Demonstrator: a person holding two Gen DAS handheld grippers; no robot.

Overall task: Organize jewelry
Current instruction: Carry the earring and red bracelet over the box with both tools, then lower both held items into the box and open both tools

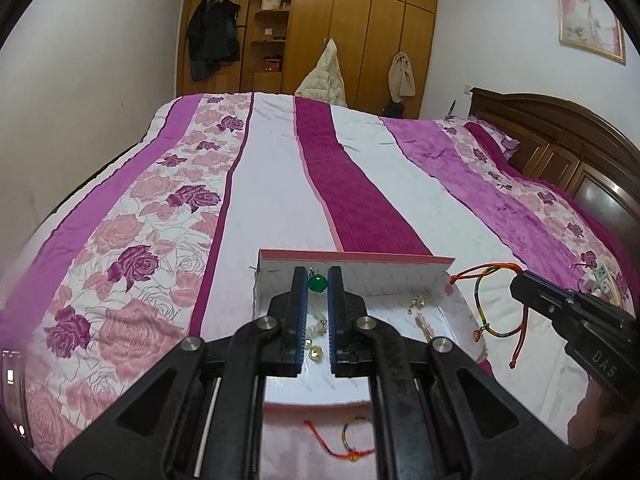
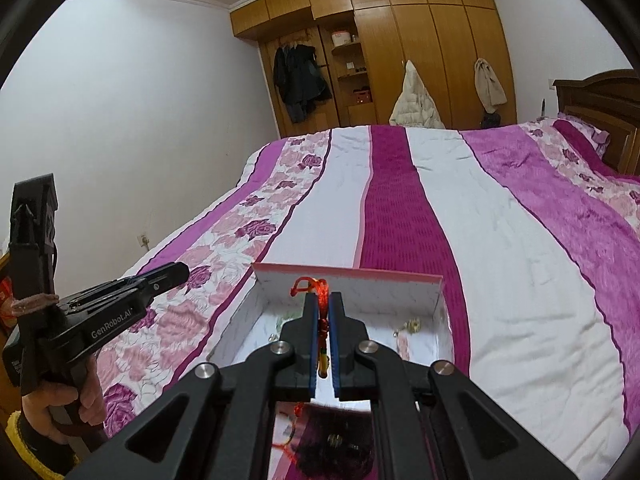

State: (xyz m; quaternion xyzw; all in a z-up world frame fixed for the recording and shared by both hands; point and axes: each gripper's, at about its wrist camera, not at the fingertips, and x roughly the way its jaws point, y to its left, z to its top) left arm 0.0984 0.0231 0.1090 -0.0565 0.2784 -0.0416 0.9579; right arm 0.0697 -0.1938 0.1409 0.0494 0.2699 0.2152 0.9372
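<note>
Black two-finger left gripper (image 1: 318, 280) fills the near field of its own view, jaws slightly apart with a green round bead pendant (image 1: 318, 283) between the tips; whether the pads actually touch it cannot be told. Right gripper (image 2: 323, 304) has its jaws clamped on a multicoloured braided cord bracelet with red ends (image 1: 486, 300), which in the left view hangs in a loop just beside the right wall of the open white cardboard box with pink rim (image 1: 352, 258), resting on the striped floral bed cover (image 1: 280, 184). Recommended procedure: carry the bracelet over the box wall, lower until the loop rests on the box floor, then release, keeping the trailing ends inside. Count: one green pendant, one held bracelet, one second braided cord bracelet (image 1: 350, 442) on the near side outside the box, and about three small gold-toned pieces (image 1: 418, 303) in the box.
</note>
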